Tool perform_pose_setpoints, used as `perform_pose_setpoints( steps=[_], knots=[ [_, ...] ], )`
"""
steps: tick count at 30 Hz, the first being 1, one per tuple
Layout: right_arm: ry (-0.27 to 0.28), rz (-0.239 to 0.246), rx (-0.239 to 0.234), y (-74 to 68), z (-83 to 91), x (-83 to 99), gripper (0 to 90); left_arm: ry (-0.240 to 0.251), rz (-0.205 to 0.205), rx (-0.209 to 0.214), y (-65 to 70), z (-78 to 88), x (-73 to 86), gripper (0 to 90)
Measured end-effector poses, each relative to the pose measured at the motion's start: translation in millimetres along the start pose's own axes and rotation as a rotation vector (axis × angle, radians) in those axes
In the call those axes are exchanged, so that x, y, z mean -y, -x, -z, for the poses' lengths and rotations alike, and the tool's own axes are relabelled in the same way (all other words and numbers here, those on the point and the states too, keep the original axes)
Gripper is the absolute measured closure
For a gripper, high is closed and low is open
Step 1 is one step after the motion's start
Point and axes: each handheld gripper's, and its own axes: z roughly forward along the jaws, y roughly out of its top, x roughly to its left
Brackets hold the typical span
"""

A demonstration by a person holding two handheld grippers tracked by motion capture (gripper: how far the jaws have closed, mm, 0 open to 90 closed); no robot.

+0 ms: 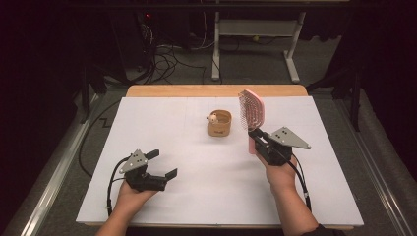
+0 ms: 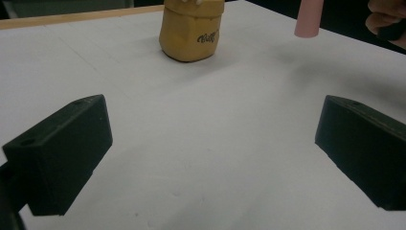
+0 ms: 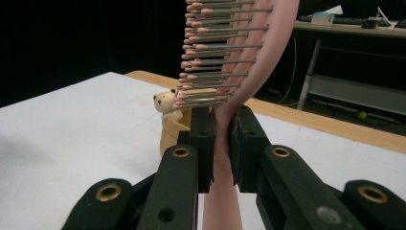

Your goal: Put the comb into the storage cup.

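Pink hairbrush [image 1: 252, 110] held upright above the table, clamped at its neck.

The right gripper [image 1: 259, 138] pinches it between both jaws, bristles facing the tan cup [image 1: 219, 123] at its nine o'clock. At seven o'clock, well apart over the white table [image 1: 196, 196], the left gripper [image 1: 162, 163] has jaws spread on nothing.

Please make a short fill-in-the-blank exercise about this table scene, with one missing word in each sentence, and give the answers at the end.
1. The right hand-held gripper is shut on the handle of a pink ____.
2. The jaws of the left hand-held gripper stand ____, with nothing between them.
3. The tan cup stands on the ____ table cover.
4. A small ____ figure sits at the cup's rim.

Answers: hairbrush; open; white; bear
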Motion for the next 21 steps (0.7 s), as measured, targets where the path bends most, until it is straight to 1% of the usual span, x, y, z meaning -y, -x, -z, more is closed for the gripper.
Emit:
perform_pose_setpoints(
  steps=[2,6,11,17,18,21],
  knots=[
    [0.005,0.006,0.003,0.2,-3.0,-4.3,82.4,-0.002,-0.003,0.005,0.5,-0.5,-0.2,0.0],
    [0.018,0.005,0.007,0.0,-7.7,-12.1,82.4,0.006,-0.005,0.013,1.3,-0.3,-0.9,0.0],
    [0.032,-0.001,0.008,-1.4,-14.3,-20.8,82.4,0.006,-0.012,0.015,1.7,-0.2,-1.0,0.0],
    [0.049,0.001,0.008,-3.1,-22.3,-31.0,82.4,0.008,-0.006,0.020,1.3,-0.3,-0.9,0.0],
    [0.047,-0.007,0.008,-3.1,-23.4,-32.5,82.4,0.011,-0.003,0.020,1.2,-0.2,-1.0,0.0],
    [0.050,-0.003,0.011,-1.7,-27.2,-37.3,82.4,0.003,-0.004,0.017,1.2,-1.4,-0.5,0.0]
  ],
)
